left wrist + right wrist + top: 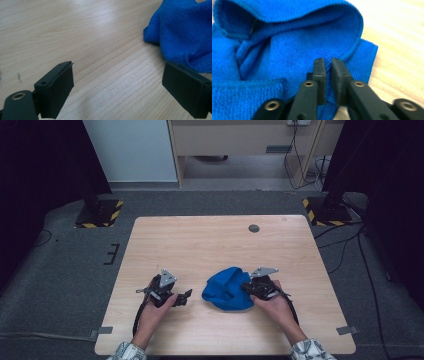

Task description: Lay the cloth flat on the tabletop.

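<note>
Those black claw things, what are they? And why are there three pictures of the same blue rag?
The claws are grippers, tools with two black jaws that a person squeezes by hand. One person sits at the wooden table and holds one in each hand.

The high view comes from a camera above the table, looking down. There you see the left gripper, the right gripper and a crumpled blue cloth between them.

The other two pictures come from small cameras riding on the grippers, so each looks along its own jaws.

In the left gripper view the jaws stand wide apart over bare wood, holding nothing; the cloth lies just beyond them.

In the right gripper view the jaws are nearly together, with a fold of the cloth pinched between them.
</note>
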`<state>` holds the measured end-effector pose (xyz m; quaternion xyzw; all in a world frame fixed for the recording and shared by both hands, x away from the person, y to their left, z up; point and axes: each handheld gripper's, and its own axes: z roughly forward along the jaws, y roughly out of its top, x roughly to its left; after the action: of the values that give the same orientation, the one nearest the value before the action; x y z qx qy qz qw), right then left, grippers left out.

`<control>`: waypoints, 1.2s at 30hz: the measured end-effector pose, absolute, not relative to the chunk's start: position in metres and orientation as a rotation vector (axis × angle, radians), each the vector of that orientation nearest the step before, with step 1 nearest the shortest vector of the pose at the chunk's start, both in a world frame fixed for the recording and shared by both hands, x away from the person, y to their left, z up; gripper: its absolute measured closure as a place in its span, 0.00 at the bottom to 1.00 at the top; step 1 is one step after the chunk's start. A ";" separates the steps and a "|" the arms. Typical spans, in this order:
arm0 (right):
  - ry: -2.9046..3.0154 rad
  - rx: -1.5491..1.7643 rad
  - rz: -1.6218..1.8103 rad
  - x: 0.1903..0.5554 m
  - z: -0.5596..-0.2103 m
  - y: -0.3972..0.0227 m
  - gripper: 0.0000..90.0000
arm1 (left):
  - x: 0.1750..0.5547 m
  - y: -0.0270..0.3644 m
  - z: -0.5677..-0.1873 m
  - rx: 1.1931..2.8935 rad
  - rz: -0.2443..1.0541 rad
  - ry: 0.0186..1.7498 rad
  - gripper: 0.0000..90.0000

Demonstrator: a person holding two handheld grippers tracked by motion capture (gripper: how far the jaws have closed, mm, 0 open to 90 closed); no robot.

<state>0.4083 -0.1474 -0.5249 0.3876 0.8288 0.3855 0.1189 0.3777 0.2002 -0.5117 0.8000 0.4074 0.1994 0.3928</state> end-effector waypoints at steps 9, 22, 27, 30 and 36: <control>2.351 1.118 1.220 0.403 -0.502 -0.156 0.97 | 0.378 0.200 -0.511 2.027 0.505 1.031 0.11; 2.264 1.138 1.310 0.402 -0.476 -0.176 0.97 | 0.377 0.192 -0.510 2.027 0.491 1.009 0.11; 2.336 1.115 1.242 0.417 -0.494 -0.155 0.97 | 0.377 0.185 -0.507 2.009 0.477 1.002 0.11; 2.394 1.054 1.214 0.417 -0.499 -0.138 0.97 | 0.376 0.176 -0.504 1.998 0.466 0.981 0.11; 2.394 1.061 1.171 0.415 -0.503 -0.139 0.97 | 0.374 0.149 -0.501 2.019 0.455 0.917 0.13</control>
<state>0.4153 -0.1392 -0.5029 0.3664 0.8268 0.4045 0.1362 0.3742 0.1490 -0.5013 0.8072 0.3669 0.1818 0.4252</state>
